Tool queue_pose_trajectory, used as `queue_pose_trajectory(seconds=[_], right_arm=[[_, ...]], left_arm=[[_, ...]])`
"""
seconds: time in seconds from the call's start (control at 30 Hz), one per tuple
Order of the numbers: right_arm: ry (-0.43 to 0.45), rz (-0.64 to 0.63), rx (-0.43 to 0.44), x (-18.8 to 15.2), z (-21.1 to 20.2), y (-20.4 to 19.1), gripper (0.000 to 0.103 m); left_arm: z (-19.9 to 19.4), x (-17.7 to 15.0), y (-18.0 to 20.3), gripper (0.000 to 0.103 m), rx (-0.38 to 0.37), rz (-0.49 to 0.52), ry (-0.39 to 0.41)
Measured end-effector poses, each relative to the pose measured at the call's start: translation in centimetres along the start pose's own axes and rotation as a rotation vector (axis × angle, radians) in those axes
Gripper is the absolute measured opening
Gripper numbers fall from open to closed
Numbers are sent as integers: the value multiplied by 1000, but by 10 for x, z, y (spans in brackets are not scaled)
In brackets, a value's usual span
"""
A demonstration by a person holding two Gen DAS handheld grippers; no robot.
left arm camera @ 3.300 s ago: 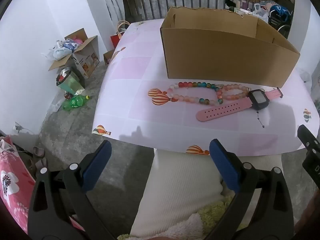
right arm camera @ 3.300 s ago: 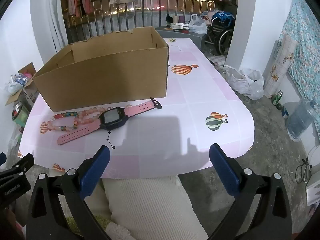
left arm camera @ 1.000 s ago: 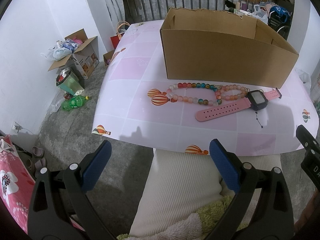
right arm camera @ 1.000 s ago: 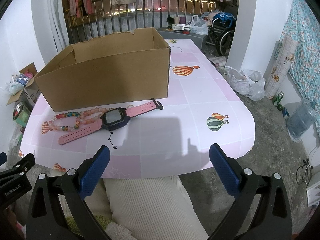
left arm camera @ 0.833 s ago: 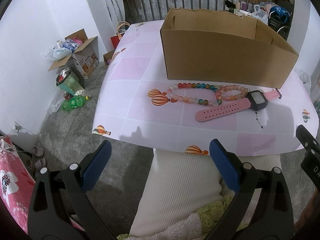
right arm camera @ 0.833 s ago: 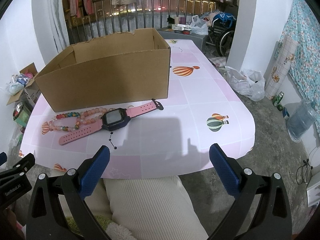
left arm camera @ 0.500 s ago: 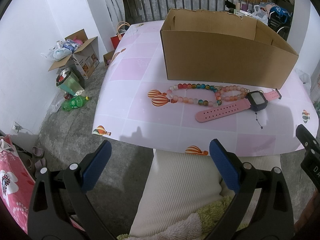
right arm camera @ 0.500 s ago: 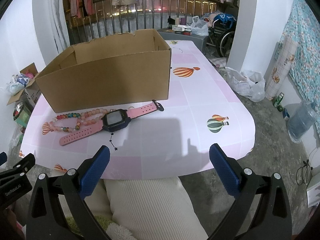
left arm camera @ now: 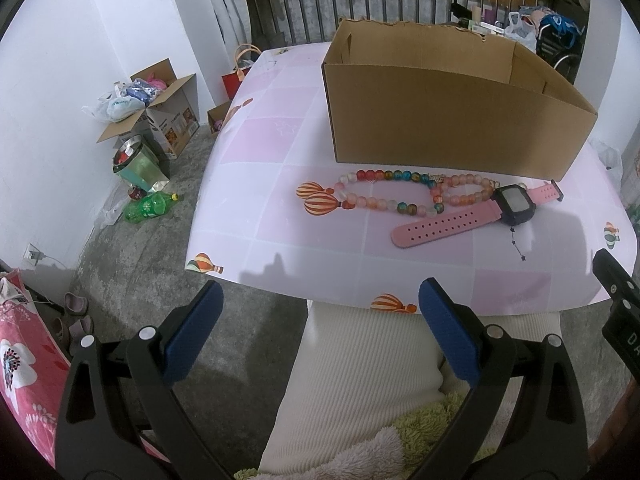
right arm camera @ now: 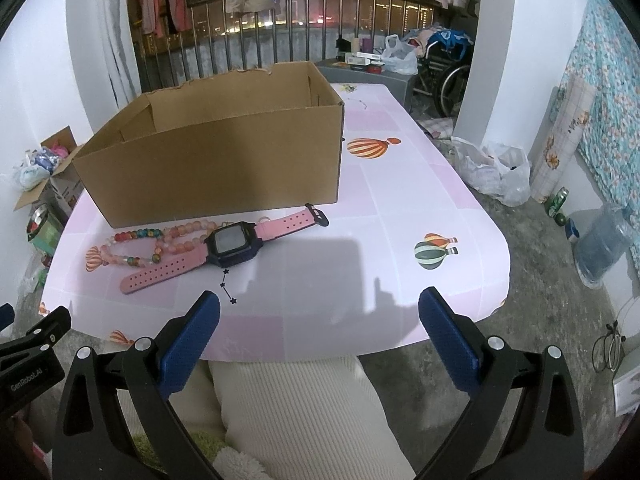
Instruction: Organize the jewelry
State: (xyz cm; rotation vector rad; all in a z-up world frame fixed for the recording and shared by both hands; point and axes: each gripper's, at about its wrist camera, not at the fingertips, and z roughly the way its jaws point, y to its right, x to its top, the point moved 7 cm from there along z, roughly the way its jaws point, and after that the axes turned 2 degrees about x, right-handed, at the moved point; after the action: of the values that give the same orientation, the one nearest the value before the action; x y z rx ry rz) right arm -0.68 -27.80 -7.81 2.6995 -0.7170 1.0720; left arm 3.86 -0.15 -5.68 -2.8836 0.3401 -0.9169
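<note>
Lying flat, pink watch [right arm camera: 224, 250] strap runs left-right before box [right arm camera: 224, 156]; both tools [left arm camera: 320, 328] [right arm camera: 320, 334] wide open, empty.

Each gripper [left arm camera: 320, 320] [right arm camera: 320, 324] has black triangular plastic arms with silver screws and ribbed blue pads [left arm camera: 448, 332]. The person wears cream ribbed trousers [right arm camera: 304, 412]; white lettering marks one housing.

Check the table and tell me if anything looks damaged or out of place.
The cardboard box has a ragged, torn top edge along its far wall. The pink watch and the beaded bracelets lie loose on the table in front of the box, not in it; one watch strap overlaps a bracelet. Nothing is spilled.
</note>
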Motion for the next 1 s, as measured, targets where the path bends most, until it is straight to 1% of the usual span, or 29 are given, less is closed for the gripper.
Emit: queue_pose_trajectory(seconds=[0.37, 0.4, 0.43, 0.63, 0.83, 1.0], right_arm=[[0, 1, 0, 1, -1, 1, 97], [-1, 2, -1, 2, 0, 1, 97], [-3, 3, -1, 2, 1, 1, 97], [-7, 6, -3, 5, 9, 3, 97], [-6, 8, 9, 7, 18, 2, 97], [12, 1, 32, 15, 28, 2, 97]], left_arm=[[3, 0, 1, 95, 0, 4, -8], [4, 1, 1, 95, 0, 4, -11], [3, 9, -1, 95, 1, 4, -12], [5, 14, -1, 95, -1, 1, -3], [4, 26, -4, 95, -30, -17, 35], [1, 34, -1, 95, -43, 3, 72]])
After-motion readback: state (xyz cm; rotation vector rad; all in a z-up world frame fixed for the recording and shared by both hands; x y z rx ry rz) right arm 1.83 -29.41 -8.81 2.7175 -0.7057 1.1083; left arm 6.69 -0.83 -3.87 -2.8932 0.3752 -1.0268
